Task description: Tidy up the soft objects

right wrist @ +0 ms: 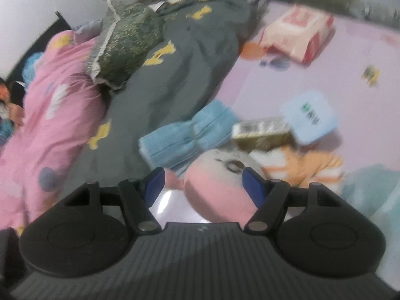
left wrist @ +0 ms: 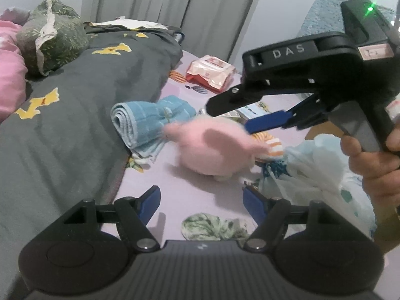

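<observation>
Hovering over the lilac bed sheet [left wrist: 190, 195], my left gripper [left wrist: 201, 201] stands released, jaws apart with only sheet between them. My right gripper [left wrist: 235, 115] shows at right of the left wrist frame, gripped by a hand [left wrist: 370, 165]. Its jaws are spread above the pink plush toy [left wrist: 212, 150] at frame centre; whether a pad touches it, I cannot tell. Rolled blue towel [left wrist: 147, 122] lies just left of the plush, against the grey duvet [left wrist: 75, 115]. Orange-striped sock [right wrist: 305, 162] sits right of it.
</observation>
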A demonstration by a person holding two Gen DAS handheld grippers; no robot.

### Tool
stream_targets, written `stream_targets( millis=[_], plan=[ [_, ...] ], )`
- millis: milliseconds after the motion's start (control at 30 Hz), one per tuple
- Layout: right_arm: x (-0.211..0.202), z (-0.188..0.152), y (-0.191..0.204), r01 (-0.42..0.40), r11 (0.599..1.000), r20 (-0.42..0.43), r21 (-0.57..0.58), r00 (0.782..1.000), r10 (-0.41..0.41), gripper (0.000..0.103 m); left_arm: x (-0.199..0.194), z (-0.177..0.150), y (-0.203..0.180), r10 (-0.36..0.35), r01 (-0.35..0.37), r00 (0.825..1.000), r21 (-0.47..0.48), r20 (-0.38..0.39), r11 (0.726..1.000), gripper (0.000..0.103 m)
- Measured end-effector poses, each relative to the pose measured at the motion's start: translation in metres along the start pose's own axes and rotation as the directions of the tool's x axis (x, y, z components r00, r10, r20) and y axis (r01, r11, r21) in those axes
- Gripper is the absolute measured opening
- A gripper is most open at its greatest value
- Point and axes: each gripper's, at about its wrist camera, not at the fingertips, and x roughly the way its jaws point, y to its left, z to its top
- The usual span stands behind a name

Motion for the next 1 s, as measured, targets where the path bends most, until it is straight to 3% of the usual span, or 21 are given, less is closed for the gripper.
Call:
stream_targets(
  millis=[167, 467, 767, 1000],
  plan=[
    [0.004, -0.007, -0.014, -0.134, 0.983, -0.061, 0.124, 0.988, 0.143, 0.068, -0.001, -0.003, 0.000, -0.011, 0.011, 1.000, 0.003, -0.010, 1.000, 0.074],
    [-0.009, 0.009, -0.030, -0.108, 0.986, 0.015, 0.128, 0.994, 0.107, 0.071, 0.004, 0.003, 0.001, -0.045, 0.044, 0.999, -0.031, -0.019, 0.999, 0.074],
    [0.032, 0.007, -0.048, -0.059, 0.985, -0.093, 0.165, 0.993, 0.075, 0.076, 0.029, 0.014, 0.000, -0.068, 0.064, 0.995, -0.054, -0.076, 0.996, 0.074],
    [0.053, 0.002, -0.060, -0.075, 0.979, -0.148, 0.190, 0.983, 0.104, 0.078, 0.064, 0.021, 0.006, -0.132, 0.110, 0.979, -0.147, -0.153, 0.983, 0.075]
  ],
)
